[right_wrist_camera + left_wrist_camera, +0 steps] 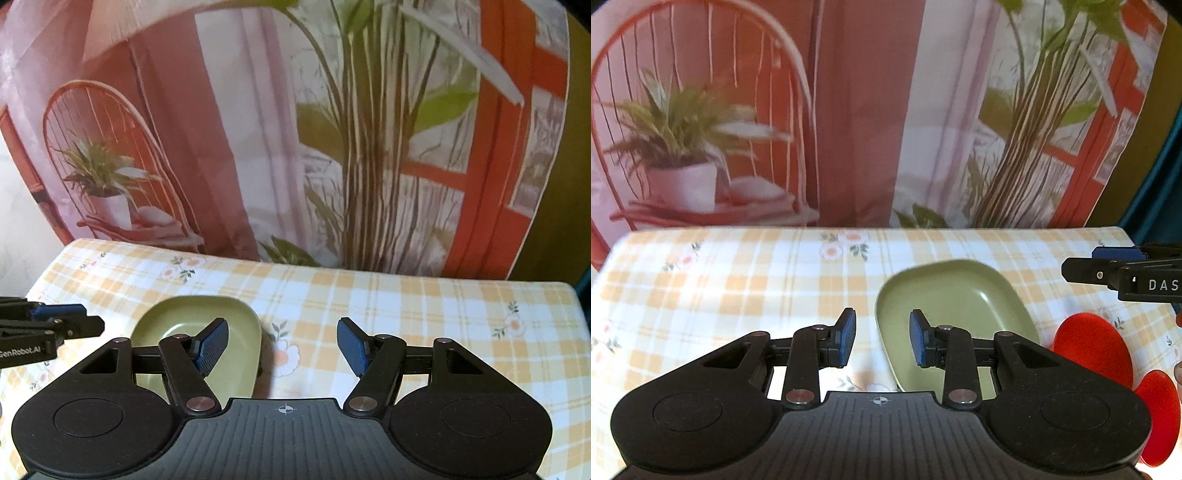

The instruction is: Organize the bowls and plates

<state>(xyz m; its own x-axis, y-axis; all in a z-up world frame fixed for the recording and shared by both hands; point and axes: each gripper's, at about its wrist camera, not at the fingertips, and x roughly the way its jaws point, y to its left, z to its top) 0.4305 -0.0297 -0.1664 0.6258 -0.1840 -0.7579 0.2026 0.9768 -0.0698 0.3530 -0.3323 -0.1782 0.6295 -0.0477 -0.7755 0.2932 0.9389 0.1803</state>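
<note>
A green oblong dish lies on the checked tablecloth. My left gripper is open and empty, hovering over the dish's left rim. Two red round plates lie at the right edge of the left wrist view. My right gripper is open and empty above the cloth, just right of the green dish. The right gripper also shows in the left wrist view, and the left gripper shows in the right wrist view, each side-on.
A printed backdrop with a chair and plants hangs behind the table's far edge. The tablecloth stretches to the right of the dish. A smaller red plate overlaps the larger one.
</note>
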